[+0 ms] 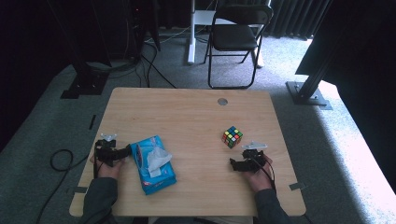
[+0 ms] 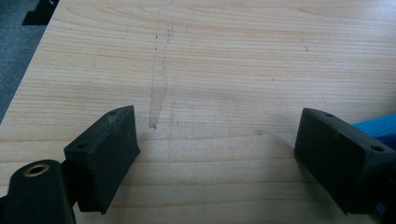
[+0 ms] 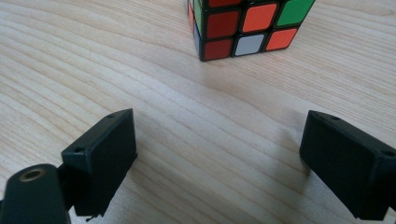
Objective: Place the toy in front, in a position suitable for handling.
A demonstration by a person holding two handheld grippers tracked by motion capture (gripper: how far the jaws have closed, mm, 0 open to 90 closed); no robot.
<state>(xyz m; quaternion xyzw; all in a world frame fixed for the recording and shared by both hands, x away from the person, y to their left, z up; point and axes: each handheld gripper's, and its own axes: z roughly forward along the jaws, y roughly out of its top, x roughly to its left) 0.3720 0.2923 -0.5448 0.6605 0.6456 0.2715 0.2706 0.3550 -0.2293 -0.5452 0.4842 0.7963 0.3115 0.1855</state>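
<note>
A scrambled Rubik's cube [image 1: 232, 136] sits on the wooden table [image 1: 187, 112], right of centre. In the right gripper view the cube [image 3: 245, 28] lies just ahead of the jaws, slightly right of their middle. My right gripper [image 1: 243, 158] rests low near the table's front right, open, with bare wood between its jaws [image 3: 217, 154]. A blue tissue pack [image 1: 153, 164] with a white tissue sticking out lies at the front left. My left gripper [image 1: 113, 151] is beside the pack's left end, open and empty [image 2: 217, 154]; a blue corner of the pack [image 2: 380, 128] shows past its right jaw.
A round grey cable hole [image 1: 222, 101] sits near the table's far edge. Beyond the table stand a black folding chair [image 1: 236, 35] and a white desk leg [image 1: 191, 32]. Black stand bases [image 1: 84, 84] and cables [image 1: 60, 158] lie on the grey carpet.
</note>
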